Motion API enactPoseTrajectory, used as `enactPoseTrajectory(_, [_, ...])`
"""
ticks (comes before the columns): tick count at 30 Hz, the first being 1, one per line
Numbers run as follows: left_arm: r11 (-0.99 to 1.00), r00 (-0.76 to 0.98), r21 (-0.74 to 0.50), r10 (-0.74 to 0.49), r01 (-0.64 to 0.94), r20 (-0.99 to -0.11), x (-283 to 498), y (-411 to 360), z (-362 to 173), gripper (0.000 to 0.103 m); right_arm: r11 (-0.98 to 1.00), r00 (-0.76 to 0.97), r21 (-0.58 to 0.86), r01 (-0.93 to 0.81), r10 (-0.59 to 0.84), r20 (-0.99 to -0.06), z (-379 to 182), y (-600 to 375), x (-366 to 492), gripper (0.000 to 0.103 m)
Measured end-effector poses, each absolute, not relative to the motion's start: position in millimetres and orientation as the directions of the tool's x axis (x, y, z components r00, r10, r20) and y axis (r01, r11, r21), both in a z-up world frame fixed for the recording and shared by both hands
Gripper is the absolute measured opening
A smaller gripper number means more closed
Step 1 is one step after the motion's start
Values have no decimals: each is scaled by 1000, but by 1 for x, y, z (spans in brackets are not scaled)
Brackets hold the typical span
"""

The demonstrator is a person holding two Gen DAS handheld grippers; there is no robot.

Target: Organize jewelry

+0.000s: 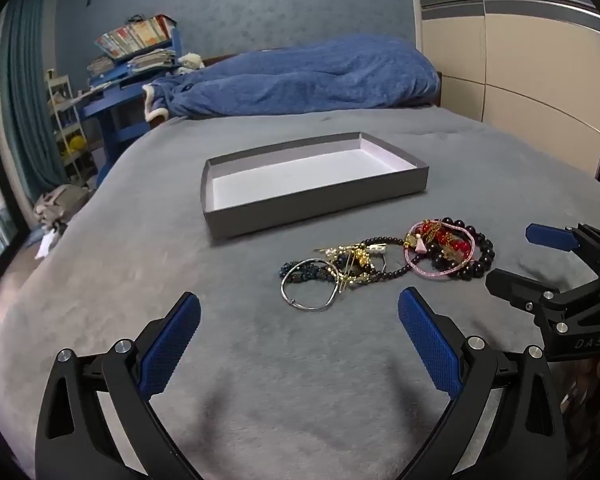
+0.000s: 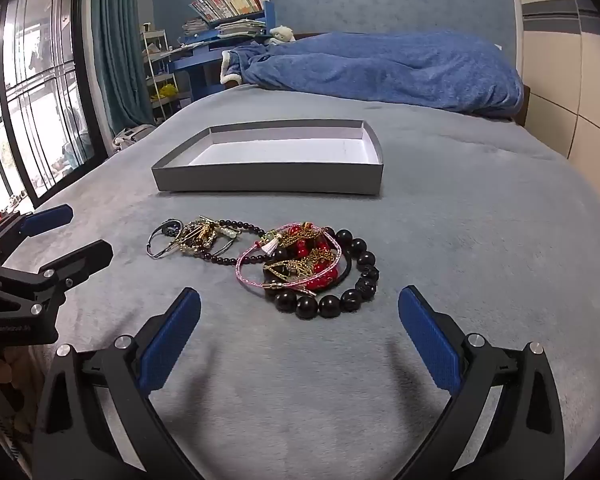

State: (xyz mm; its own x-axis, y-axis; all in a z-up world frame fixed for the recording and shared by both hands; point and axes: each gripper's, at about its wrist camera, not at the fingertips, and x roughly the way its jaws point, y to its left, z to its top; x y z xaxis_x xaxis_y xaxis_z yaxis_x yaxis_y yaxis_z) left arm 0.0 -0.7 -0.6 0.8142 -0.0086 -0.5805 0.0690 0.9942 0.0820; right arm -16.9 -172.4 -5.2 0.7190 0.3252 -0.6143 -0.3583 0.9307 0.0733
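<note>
Both the left gripper [image 1: 299, 308] and right gripper [image 2: 299, 308], fingers spread, hover over tangled jewelry [image 2: 268, 264] heaped on the bed [image 2: 480, 240]. The empty tray [image 2: 268, 178] waits just beyond, apparently to receive it.

The left tongs [image 1: 299, 320] are spread wide, their blue pads far apart and holding nothing, low over the near part of the bed. The right tongs [image 2: 299, 320] are spread just as wide and equally empty, also low over the near part. Each pair shows at the edge of the other's view, side by side, both pointing toward the bed's far end.
</note>
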Motion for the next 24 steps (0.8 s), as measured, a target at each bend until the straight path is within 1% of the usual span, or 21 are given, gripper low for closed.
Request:
enactPoseTrajectory(4, [996, 817, 60, -15, 60, -577, -3, 3, 2, 98, 931, 719, 73, -358, 324, -615, -5, -171, -17, 98])
enactPoseTrajectory(8, [996, 805, 63, -10, 59, -593, 5, -1, 2, 98, 931, 718, 75, -358, 326, -615, -5, -170, -17, 98])
enactPoseTrajectory(24, [996, 813, 59, -14, 59, -583, 0, 4, 1, 98, 930, 717, 78, -360, 329, -614, -5, -168, -16, 98])
